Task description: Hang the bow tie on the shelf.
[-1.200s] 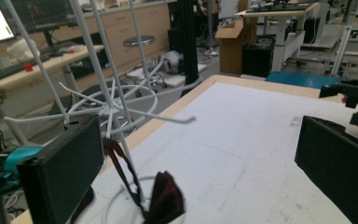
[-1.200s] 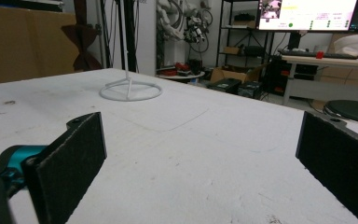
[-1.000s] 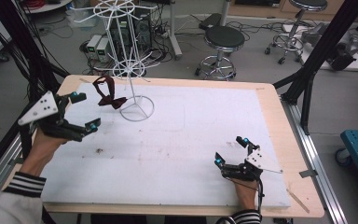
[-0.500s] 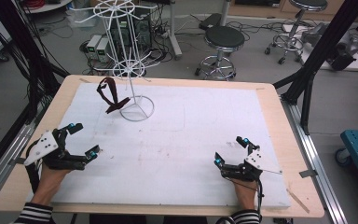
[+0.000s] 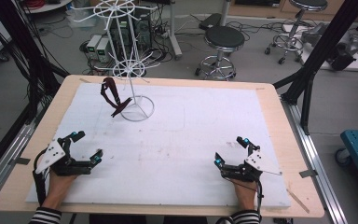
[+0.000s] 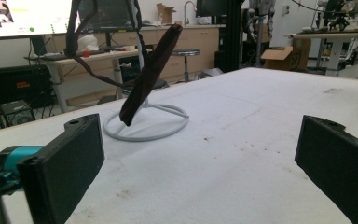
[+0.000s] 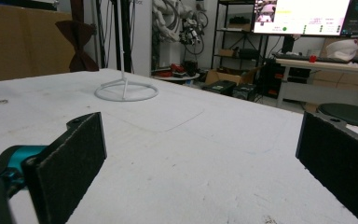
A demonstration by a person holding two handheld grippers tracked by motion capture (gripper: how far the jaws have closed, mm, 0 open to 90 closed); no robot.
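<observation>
While both grippers rest low on the near edge of the desk (image 5: 270,100), the dark red bow tie (image 5: 112,95) hangs from a lower arm of the white wire stand (image 5: 130,70) at the far left, well apart from either hand. The left gripper (image 5: 86,145) has its fingers (image 6: 65,163) spread wide with nothing between them, and the right gripper (image 5: 230,151) likewise stands wide open and empty, its fingers (image 7: 70,158) framing bare desk.

The likely trouble lies in the stand itself. It is a thin pole on a light ring base (image 6: 147,123), tall and top-heavy with spoked wire tiers, so a sideways pull on the bow tie could tip it or drag it across the sheet. The tie's strap (image 6: 81,42) loops over the wire; tugging the flat wing without freeing the loop may snag it. A reach from the left could also brush the lower spokes.

The bow tie looks like soft woven cloth, matte, folded into flat tapered wings with a narrow dark band, limp and free to swing. The stand is smooth coated wire, round in section. The desk wears a white foam-like sheet (image 5: 205,135), slightly grained, scuffed with small dark specks, over a pale wooden board. The fingers carry black, finely textured pads.
</observation>
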